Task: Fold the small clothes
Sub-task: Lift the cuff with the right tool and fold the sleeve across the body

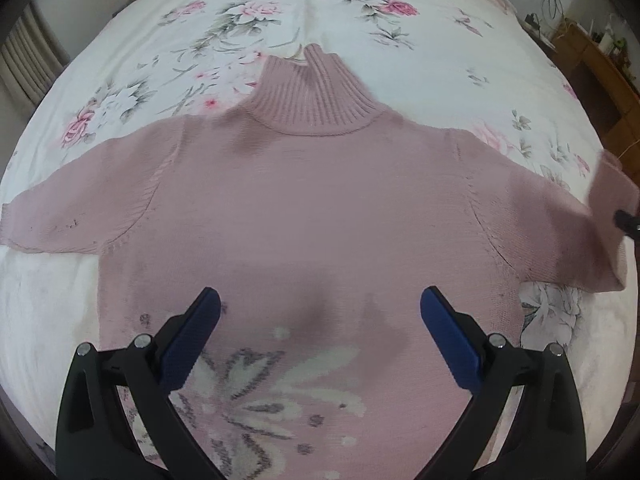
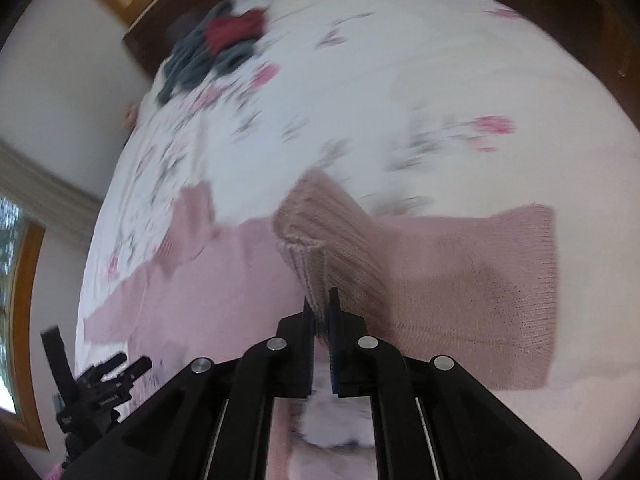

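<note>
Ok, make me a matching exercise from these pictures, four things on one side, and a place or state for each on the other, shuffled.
Things:
1. left gripper
2. right gripper
3. pink sweater
4. grey and red clothes

States or places:
A. heaped at the far end of the bed
B. shut on a sleeve cuff
C. open, above the sweater's lower front
D. spread flat on the flowered bedspread

Pairs: 1-C, 2-B, 3-D, 4-A

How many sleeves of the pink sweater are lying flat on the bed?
1. The left sleeve lies flat on the bed sheet. The right sleeve is lifted and folded inward, its cuff pinched in the right gripper. The left gripper hovers open above the sweater.
</note>
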Motion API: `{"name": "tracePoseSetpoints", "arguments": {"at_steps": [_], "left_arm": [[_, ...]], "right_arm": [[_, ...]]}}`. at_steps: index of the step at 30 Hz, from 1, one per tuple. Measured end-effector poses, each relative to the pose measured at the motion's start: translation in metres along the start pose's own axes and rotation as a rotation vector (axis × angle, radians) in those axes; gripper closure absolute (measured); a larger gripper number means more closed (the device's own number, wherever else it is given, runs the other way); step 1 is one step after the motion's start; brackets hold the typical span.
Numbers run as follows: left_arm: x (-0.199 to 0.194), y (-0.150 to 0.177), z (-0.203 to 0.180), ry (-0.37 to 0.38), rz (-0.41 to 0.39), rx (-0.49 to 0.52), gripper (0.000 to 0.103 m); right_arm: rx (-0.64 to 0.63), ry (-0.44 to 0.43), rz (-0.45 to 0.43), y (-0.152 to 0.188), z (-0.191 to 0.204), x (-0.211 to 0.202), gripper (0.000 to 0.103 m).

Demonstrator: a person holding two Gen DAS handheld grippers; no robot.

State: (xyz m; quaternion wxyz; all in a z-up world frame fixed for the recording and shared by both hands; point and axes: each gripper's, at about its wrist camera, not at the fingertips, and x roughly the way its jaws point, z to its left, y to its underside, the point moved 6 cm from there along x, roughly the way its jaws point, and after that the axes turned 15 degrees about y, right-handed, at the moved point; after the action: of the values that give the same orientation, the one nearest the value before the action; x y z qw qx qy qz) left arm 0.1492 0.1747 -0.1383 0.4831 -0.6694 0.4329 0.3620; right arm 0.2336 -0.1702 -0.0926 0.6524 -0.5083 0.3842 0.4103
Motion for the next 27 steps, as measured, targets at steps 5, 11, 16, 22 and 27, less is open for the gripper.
{"name": "tracePoseSetpoints", "arguments": {"at_steps": [5,11,16,22,27], "left_arm": [[-0.005,-0.003,0.013,0.011,-0.004,-0.013,0.004],[-0.005,-0.008,0.018,0.024,-0.002,-0.003,0.004],[0.005,-0.010,0.009,0.071,0.015,-0.020,0.004],[0.027,-0.011,-0.031,0.210,0.063,-0.034,0.004],[0.065,-0.009,-0.066,0.369,0.166,-0.118,0.004]], "right_arm": [[-0.111,-0.006,0.032,0.018,0.063,0.029,0.097],[-0.175,0.026,0.075,0.042,0.098,0.065,0.097],[-0.199,0.011,0.173,0.062,0.106,0.093,0.082],[-0.171,-0.063,0.146,0.078,0.079,0.053,0.066],[-0.052,-0.036,0.144,0.096,0.016,0.026,0.066]]}}
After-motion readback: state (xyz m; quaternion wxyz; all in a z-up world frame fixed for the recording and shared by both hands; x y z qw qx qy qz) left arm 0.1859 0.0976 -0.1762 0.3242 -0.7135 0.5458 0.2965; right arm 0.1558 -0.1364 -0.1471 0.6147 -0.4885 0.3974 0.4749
